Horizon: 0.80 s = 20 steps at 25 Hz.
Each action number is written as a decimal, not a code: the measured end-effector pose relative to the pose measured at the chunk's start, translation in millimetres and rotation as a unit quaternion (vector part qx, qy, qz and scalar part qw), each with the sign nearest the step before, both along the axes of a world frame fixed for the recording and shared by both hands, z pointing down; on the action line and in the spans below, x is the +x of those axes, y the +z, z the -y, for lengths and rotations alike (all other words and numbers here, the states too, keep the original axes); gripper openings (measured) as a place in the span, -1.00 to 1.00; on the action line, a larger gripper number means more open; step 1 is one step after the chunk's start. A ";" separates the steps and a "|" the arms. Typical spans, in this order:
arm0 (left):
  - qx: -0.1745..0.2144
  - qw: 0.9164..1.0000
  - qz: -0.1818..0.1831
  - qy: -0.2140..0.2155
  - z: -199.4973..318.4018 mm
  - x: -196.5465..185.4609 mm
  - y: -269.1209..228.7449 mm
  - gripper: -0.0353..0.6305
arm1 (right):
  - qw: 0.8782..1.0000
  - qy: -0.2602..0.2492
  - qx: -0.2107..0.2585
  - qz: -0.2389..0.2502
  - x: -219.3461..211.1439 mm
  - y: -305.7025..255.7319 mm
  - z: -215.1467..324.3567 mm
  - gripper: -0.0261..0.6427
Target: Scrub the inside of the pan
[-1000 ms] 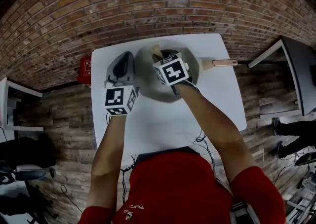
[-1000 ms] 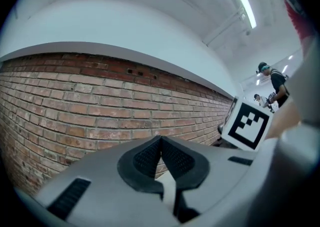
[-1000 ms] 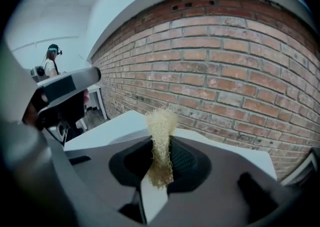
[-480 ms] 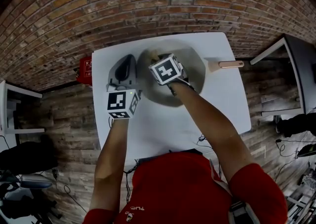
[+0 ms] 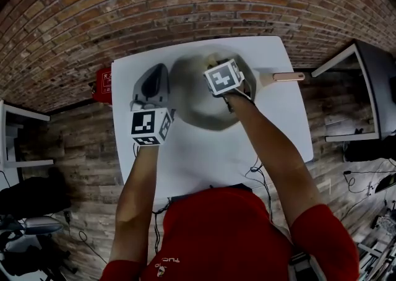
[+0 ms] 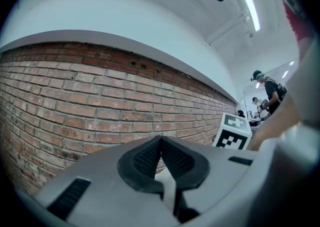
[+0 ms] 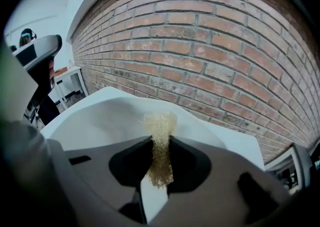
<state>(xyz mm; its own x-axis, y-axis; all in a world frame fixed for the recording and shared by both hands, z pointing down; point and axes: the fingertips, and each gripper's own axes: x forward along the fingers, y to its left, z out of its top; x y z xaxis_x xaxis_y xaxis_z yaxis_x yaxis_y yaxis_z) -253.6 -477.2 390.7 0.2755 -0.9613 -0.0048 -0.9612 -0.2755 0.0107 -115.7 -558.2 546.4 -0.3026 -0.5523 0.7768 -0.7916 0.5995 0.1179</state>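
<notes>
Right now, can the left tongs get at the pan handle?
Probably not directly. The left tongs sit by the left rim of the pan; the handle sticks out on the far right, with the right tongs, shut on a loofah scrubber, in between.

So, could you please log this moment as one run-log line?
left tongs: shut, empty, beside pan | right tongs: shut on scrubber, inside pan | pan: on white table

Red short-sleeved shirt (image 5: 229,236), seemingly with small white lettering (image 5: 162,263)
</notes>
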 end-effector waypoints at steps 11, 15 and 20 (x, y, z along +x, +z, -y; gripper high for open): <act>0.004 1.000 -0.002 -0.001 -3.8 1.4 -3.2 -0.85 | 0.999 -0.039 -0.006 0.011 -10.2 -12.2 -30.8 -0.67; 0.004 1.000 0.000 -0.001 -6.7 1.0 -4.6 -0.85 | 0.996 -0.086 -0.014 0.030 -49.9 -17.4 -60.5 -0.66; 0.004 1.000 0.000 -0.002 -12.3 4.2 -6.2 -0.85 | 0.991 -0.123 -0.042 0.015 -68.2 -2.9 -85.2 -0.66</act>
<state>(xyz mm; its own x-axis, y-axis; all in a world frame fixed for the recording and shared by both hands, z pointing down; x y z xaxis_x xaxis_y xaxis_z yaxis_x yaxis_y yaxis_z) -249.4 -464.9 384.5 0.2719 -0.9622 -0.0117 -0.9622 -0.2720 0.0084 -183.8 -473.0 543.6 -0.4434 -0.3937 0.8053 -0.6234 0.7809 0.0386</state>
